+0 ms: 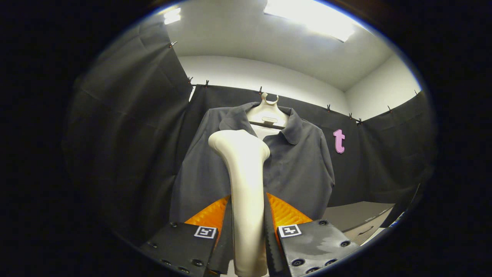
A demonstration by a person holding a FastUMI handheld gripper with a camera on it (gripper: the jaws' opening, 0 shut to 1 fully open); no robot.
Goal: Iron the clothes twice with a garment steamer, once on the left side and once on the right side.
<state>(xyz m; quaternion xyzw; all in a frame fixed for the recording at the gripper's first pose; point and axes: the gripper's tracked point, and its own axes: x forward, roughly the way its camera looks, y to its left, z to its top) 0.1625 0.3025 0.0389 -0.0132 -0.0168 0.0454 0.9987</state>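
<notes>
The tool (248, 231) grips the white garment steamer (244, 173) upright between its fingers, its head before the hanging grey polo shirt (300, 169).

Recording booth, not a home. Black cloth (127, 115) clipped up as walls by small clips (260, 90) along the top edge, from 9 round to 3 o'clock. White room walls (253, 73) and ceiling panel light (311, 17) above, 12 o'clock. Shirt (300, 165) hung on a hanger (268, 111) at centre.
</notes>
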